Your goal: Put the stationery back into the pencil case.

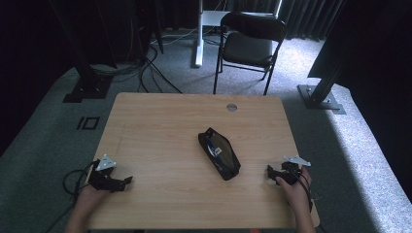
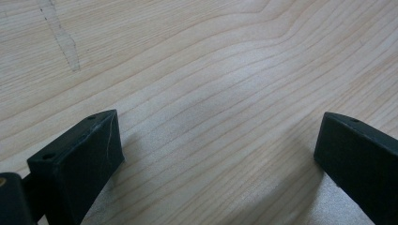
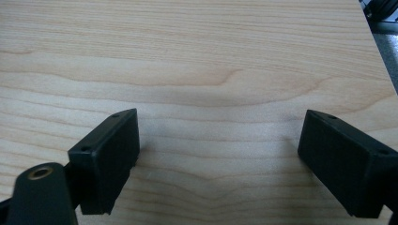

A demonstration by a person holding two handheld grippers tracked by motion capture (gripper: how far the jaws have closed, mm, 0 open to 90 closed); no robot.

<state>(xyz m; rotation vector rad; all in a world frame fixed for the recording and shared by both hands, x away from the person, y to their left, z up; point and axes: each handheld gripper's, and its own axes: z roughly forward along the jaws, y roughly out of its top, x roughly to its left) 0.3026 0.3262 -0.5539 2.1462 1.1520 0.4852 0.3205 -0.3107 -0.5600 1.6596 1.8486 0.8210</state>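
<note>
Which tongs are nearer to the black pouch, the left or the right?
Right. The right tongs sit just right of the black pouch, jaws open. The left tongs rest farther off near the table's left edge.

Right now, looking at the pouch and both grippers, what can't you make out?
- Pouch contents: high view, too small and dark; something bluish shows through its opening, unidentifiable.
- Right gripper: high view, the hand covers part of it; its fingers stand apart over bare table.
- Left gripper: its own view cuts the right finger at the frame edge.
- Chair: seat detail lost in shadow.
</note>
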